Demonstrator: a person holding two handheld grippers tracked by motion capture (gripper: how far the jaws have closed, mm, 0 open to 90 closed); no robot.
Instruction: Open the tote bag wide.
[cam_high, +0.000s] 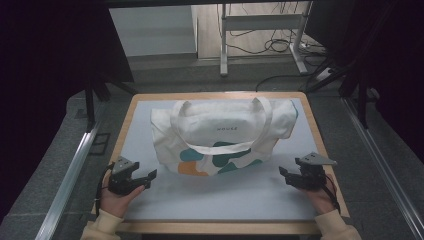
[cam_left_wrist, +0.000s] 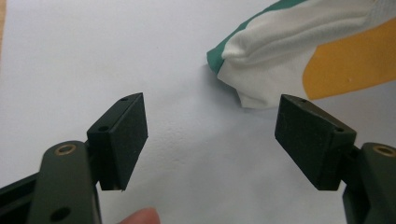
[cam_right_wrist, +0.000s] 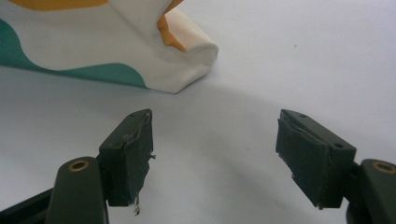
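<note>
High view: tote bag (cam_high: 222, 135) flat mid-table on white mat (cam_high: 220, 200); left gripper (cam_high: 145, 181) near-left, right gripper (cam_high: 287, 176) near-right, both apart from bag. Left gripper view: jaws wide, empty, bag corner (cam_left_wrist: 261, 79) ahead. Right gripper view: jaws wide, empty, bag corner (cam_right_wrist: 187, 60) beyond.

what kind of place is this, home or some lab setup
Most likely a lab or recording setup, not a home: a lone tote bag laid on a pale mat on a wood-edged table, black curtains at the sides, and loose cables on the floor behind.
</note>
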